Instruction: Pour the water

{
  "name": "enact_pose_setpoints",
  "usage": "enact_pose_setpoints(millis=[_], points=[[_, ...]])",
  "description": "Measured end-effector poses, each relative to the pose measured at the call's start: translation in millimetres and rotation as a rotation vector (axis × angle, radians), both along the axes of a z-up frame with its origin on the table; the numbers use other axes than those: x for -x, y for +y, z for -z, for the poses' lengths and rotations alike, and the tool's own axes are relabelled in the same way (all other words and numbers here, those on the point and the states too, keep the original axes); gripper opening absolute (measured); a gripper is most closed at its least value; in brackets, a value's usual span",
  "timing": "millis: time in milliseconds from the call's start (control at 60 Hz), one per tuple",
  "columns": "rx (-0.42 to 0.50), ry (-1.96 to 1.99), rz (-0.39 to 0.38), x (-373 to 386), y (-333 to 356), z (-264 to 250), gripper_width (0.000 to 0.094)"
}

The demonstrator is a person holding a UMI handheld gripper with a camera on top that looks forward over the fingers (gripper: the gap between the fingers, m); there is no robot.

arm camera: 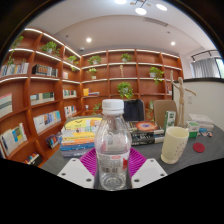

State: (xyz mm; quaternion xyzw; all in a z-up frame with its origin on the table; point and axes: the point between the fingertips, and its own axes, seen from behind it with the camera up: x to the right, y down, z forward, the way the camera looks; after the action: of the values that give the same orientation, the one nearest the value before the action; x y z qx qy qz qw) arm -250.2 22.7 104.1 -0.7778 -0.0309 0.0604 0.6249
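A clear plastic water bottle [112, 135] with a white cap and a paper label stands upright between my fingers. Both magenta pads [90, 160] press against its sides, so my gripper [112, 172] is shut on the bottle's lower body. The bottle looks lifted off the dark table [205, 160]. A cream-coloured cup [175, 144] stands on the table to the right of the bottle and a little beyond the fingers. Its inside is hidden from here.
Stacks of books [78, 136] lie on the table behind the bottle to the left. A cardboard box [165, 113] and small items [195, 130] sit behind the cup. Wooden bookshelves [40, 90] with plants line the walls.
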Motion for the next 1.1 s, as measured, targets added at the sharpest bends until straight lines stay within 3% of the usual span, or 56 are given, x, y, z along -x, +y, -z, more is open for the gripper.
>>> enact_pose_setpoints(millis=[117, 300, 733, 1100], points=[[0.041, 0.113, 0.023, -7.1, 5.6, -3.1, 0.0402], [0.063, 0.610, 0.048, -23.3, 28.3, -20.8, 0.0402], [-0.098, 1.652, 0.131, -109.2, 86.0, -89.3, 0.0401], [-0.095, 2.137, 0.161, -129.3, 101.8, -90.6, 0.0400]])
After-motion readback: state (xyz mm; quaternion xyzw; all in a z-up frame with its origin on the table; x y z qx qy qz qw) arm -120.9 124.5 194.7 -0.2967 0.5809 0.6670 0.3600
